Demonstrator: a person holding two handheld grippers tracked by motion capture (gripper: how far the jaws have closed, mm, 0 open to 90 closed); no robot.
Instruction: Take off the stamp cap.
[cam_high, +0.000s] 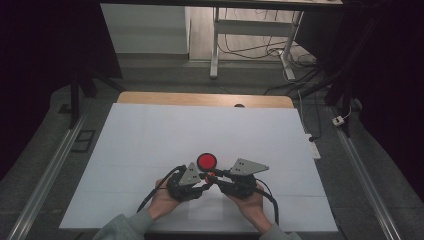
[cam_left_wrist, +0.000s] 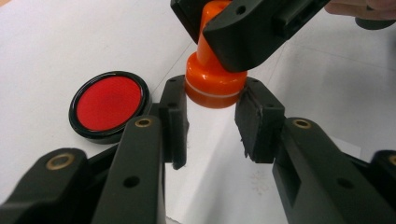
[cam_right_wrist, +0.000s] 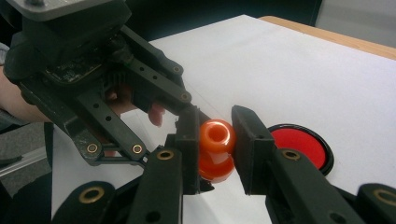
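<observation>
Meanwhile, above a white-covered worktop, two hand-held grippers meet over a small orange stamp. The right gripper pinches the stamp's narrow handle between its jaws and holds the piece clear of the sheet, while the left gripper has its jaws drawn in against the stamp's wider base, one pad at each side. Just beside them on the sheet lies a round black ink pad, its red face up and uncovered.

Judging by the pose, the step in hand is either a handover or pulling the base from the handle. To do it well, the left pads should sit squarely on the pale band of the base, both hands should stay steady, any pull should run straight along the stamp's axis, and neither grip should ease until the other is firm.
</observation>
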